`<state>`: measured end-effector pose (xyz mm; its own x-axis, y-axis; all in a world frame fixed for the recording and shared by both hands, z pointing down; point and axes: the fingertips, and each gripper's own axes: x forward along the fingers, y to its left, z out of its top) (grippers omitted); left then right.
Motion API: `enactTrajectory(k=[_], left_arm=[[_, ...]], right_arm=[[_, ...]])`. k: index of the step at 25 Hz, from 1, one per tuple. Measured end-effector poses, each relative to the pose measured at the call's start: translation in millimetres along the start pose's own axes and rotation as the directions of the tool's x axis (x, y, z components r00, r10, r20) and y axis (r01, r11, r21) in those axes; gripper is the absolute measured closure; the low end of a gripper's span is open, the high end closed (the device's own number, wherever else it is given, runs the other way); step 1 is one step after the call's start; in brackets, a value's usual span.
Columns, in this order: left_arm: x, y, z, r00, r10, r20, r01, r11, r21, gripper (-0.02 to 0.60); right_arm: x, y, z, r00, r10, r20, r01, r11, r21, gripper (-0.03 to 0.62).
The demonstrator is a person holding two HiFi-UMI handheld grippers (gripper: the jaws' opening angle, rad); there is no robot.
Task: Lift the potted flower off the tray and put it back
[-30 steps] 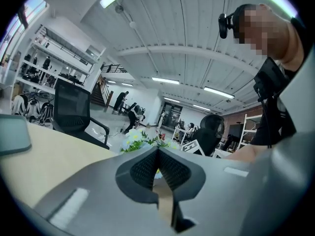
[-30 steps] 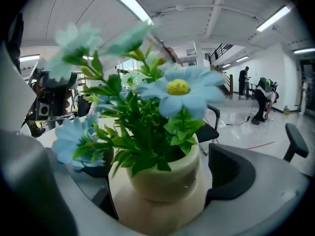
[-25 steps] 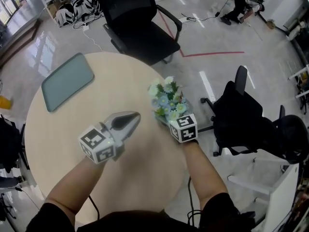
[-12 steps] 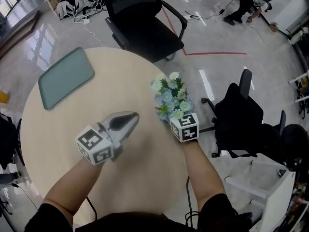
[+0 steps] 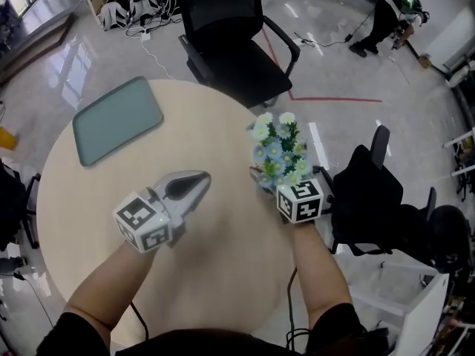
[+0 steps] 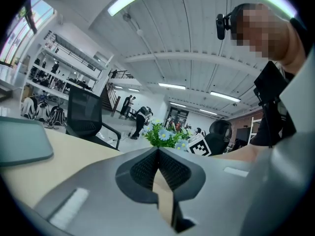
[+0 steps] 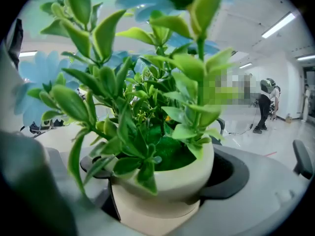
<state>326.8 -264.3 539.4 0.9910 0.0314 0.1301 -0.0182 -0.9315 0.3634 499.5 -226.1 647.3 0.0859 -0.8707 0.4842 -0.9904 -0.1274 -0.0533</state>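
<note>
The potted flower point(image 5: 278, 148), white and pale-blue blooms with green leaves in a cream pot point(image 7: 172, 178), hangs by the round table's right rim. My right gripper point(image 5: 269, 179) is shut on the pot, with both dark pads against its sides. The grey-green tray point(image 5: 119, 119) lies bare at the table's far left, well away from the flower. My left gripper point(image 5: 199, 179) hovers over the middle of the table point(image 5: 215, 251) with its jaws shut on nothing. In the left gripper view the left gripper point(image 6: 158, 154) points across the tabletop toward the flower point(image 6: 165, 135).
A black office chair point(image 5: 230, 43) stands just beyond the table's far edge. A second black chair point(image 5: 371, 191) is close on the right, with a white rack point(image 5: 434, 302) behind it. A person point(image 5: 386, 13) crouches far off, and bags point(image 5: 133, 6) lie at the back left.
My right gripper has lifted a little and drifted right with the potted flower in it. My left gripper has slid a short way across the table, still shut.
</note>
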Motion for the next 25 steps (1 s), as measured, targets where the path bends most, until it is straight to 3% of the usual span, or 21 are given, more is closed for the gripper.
enactTrajectory(k=[7, 13, 25], left_arm=[[-54.0, 32.9, 32.1, 0.995, 0.081, 0.056, -0.082, 0.996, 0.024, 0.584], [-129.9, 70.3, 54.2, 0.979, 0.181, 0.092, -0.184, 0.983, 0.021, 0.584], [-281.9, 161.7, 58.4, 0.913, 0.382, 0.144, -0.384, 0.923, -0.011, 0.584]], right_arm=[[18.4, 30.7, 56.3, 0.999, 0.043, 0.033, -0.042, 0.999, -0.033, 0.037], [52.6, 95.0, 103.7, 0.992, 0.115, 0.050, -0.112, 0.991, -0.073, 0.037], [153.1, 233.9, 160.9, 0.962, 0.267, 0.048, -0.257, 0.954, -0.154, 0.037]])
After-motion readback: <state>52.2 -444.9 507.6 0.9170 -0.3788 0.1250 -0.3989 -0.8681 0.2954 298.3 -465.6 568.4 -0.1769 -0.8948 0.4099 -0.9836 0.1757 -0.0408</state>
